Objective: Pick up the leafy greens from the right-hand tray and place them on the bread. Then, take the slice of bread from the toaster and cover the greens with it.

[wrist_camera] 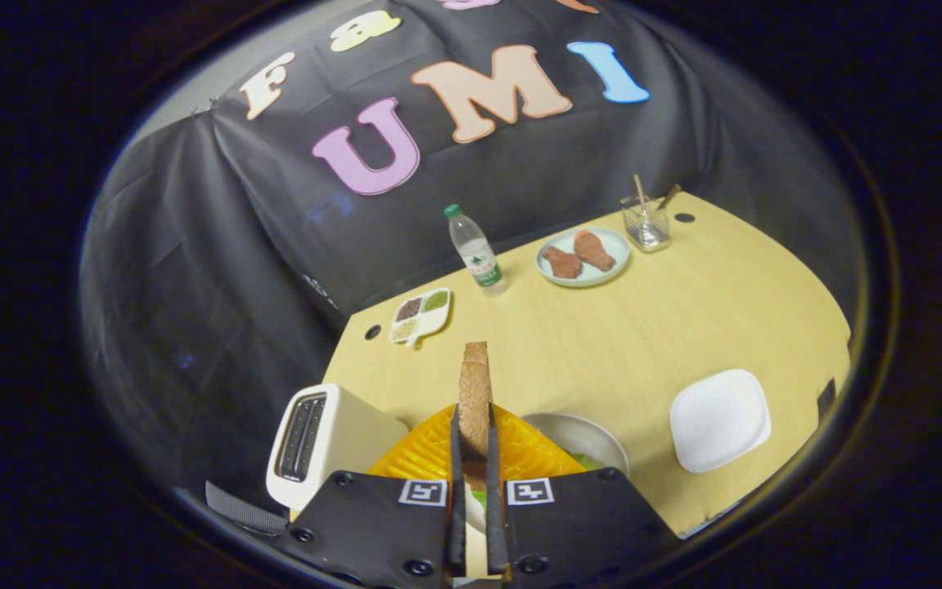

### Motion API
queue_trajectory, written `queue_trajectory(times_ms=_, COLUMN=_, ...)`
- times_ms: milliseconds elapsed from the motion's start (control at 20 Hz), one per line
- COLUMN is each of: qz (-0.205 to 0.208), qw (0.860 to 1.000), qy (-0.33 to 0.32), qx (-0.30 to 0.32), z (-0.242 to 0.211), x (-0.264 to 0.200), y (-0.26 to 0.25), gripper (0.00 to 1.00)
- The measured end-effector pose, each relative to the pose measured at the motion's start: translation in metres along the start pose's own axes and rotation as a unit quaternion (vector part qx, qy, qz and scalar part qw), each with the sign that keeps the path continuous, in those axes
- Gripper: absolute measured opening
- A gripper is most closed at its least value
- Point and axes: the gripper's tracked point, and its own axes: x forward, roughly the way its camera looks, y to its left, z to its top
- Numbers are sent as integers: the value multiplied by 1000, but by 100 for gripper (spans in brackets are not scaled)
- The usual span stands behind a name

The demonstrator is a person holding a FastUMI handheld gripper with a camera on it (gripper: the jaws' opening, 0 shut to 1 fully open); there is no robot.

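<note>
My gripper (475, 458) is shut on a brown slice of bread (475, 393), held on edge between both fingers and sticking out ahead of them. Below the fingers lies a round grey plate (594, 438) with a bit of leafy greens (589, 462) showing at its near rim; an orange ribbed thing (430, 450) lies under the held slice. The white toaster (320, 442) stands just left of the fingers, its slots dark. Whatever lies directly beneath the fingers is hidden.
A white square tray (719, 419) sits to the right on the yellow table (643, 335). Farther back stand a water bottle (475, 249), a seasoning dish (420, 315), a plate with two drumsticks (583, 255) and a glass with sticks (645, 221).
</note>
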Motion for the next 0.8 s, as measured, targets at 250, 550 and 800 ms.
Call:
queue_trajectory(times_ms=250, qz=27, qw=998, qy=46, qx=21, z=-50, x=2, y=-10, gripper=13)
queue_trajectory(times_ms=550, qz=13, qw=996, qy=77, qx=38, z=-83, x=15, y=-33, gripper=13)
queue_trajectory(times_ms=800, qz=-70, qw=991, qy=95, qx=-58, z=-106, x=24, y=-77, gripper=13)
